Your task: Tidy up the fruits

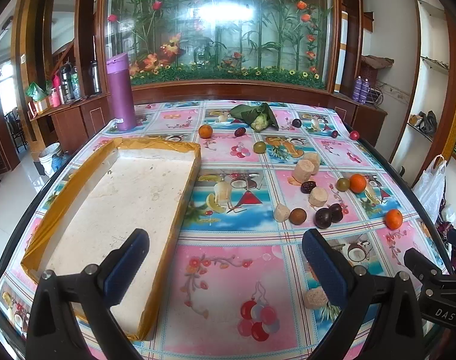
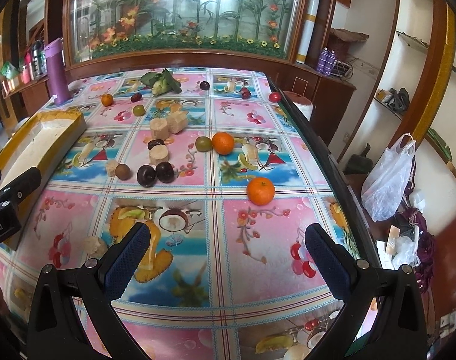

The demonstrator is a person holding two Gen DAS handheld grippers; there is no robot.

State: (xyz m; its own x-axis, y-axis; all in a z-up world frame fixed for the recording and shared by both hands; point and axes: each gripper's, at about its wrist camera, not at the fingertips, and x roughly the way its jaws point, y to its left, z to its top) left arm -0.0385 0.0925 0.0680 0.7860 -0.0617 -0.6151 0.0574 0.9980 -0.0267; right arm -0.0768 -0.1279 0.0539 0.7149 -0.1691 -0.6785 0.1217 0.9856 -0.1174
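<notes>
A white foam tray [image 1: 119, 198] with yellow-taped rims lies on the table's left; it also shows in the right wrist view [image 2: 41, 141]. Fruits lie scattered on the right: oranges [image 1: 394, 219] [image 2: 261, 190] [image 2: 223, 142], dark plums [image 1: 323, 217] [image 2: 146, 175], green fruits [image 1: 259, 147] [image 2: 203, 143], and tan cylinder pieces [image 1: 318, 196] [image 2: 159, 153]. My left gripper [image 1: 224, 258] is open and empty, over the tray's near right rim. My right gripper [image 2: 228, 252] is open and empty, above the tablecloth short of the nearest orange.
A purple flask [image 1: 121, 93] stands at the back left. A leafy cauliflower [image 1: 258, 117] lies at the back. A red fruit [image 2: 275, 97] sits near the table's right edge. A plastic bag [image 2: 387, 177] hangs beyond the right edge. A glass cabinet stands behind.
</notes>
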